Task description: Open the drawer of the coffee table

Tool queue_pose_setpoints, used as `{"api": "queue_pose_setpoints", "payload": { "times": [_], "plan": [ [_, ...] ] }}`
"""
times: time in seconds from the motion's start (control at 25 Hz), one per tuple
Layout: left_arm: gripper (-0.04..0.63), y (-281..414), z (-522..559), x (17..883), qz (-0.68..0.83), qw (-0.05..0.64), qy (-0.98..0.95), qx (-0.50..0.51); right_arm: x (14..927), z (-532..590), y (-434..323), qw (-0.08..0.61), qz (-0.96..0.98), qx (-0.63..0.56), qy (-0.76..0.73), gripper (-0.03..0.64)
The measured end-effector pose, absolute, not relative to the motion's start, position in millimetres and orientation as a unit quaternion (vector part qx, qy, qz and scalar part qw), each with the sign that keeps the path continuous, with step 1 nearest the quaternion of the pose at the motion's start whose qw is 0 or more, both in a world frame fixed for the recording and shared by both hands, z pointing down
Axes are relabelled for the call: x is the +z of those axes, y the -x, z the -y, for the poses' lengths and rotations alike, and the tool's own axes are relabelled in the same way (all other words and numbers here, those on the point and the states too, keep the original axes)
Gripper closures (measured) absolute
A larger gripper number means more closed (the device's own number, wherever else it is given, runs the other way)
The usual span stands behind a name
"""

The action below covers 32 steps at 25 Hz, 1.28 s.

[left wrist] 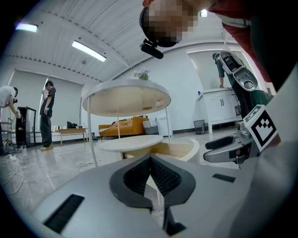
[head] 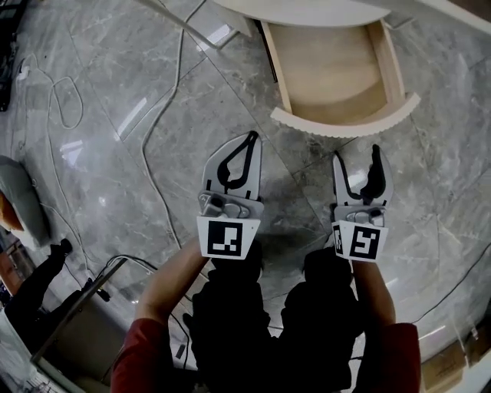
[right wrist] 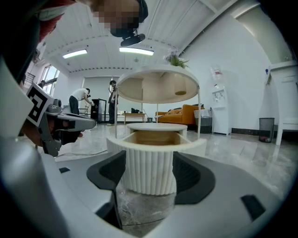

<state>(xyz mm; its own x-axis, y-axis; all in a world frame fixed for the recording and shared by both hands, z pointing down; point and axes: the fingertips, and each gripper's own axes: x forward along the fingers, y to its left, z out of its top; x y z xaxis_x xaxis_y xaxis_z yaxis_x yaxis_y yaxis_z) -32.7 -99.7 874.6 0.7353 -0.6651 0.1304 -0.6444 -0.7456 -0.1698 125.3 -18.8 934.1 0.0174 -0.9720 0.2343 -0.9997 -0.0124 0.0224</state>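
Observation:
The coffee table's drawer (head: 337,77) stands pulled out, its pale wood inside bare and its ribbed curved front (head: 345,121) facing me. The round white tabletop (head: 307,9) lies above it at the frame's top edge. My left gripper (head: 251,138) hangs over the marble floor left of the drawer front, jaws shut with nothing in them. My right gripper (head: 357,157) is open just short of the front, not touching it. In the right gripper view the ribbed front (right wrist: 150,167) shows between the open jaws (right wrist: 150,182). In the left gripper view the shut tips (left wrist: 150,160) point past the drawer (left wrist: 179,148).
White cables (head: 165,115) trail over the grey marble floor at the left. A grey object (head: 19,196) and a metal frame (head: 77,307) sit at the lower left. People stand far back (left wrist: 46,114), beside an orange sofa (left wrist: 123,126) and a white cabinet (left wrist: 221,109).

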Motion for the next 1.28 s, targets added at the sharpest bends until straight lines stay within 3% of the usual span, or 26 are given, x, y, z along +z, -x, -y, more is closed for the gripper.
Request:
{"api": "queue_pose_setpoints", "payload": {
  "times": [0.28, 0.52, 0.88, 1.28],
  "plan": [
    [0.581, 42, 106, 711, -0.366, 0.054, 0.923, -0.107, 762, 15, -126, 0.097, 0.696, 0.091, -0.705, 0.318],
    [0.581, 48, 107, 516, -0.397, 0.035, 0.911, -0.108, 567, 24, -120, 0.093, 0.701, 0.102, -0.7, 0.318],
    [0.581, 71, 101, 260, -0.472, -0.042, 0.873, -0.116, 272, 51, -116, 0.055, 0.714, 0.081, -0.694, 0.318],
    [0.581, 104, 77, 113, -0.515, -0.04, 0.854, -0.063, 105, 61, -112, 0.028, 0.736, 0.062, -0.674, 0.318]
  ]
}}
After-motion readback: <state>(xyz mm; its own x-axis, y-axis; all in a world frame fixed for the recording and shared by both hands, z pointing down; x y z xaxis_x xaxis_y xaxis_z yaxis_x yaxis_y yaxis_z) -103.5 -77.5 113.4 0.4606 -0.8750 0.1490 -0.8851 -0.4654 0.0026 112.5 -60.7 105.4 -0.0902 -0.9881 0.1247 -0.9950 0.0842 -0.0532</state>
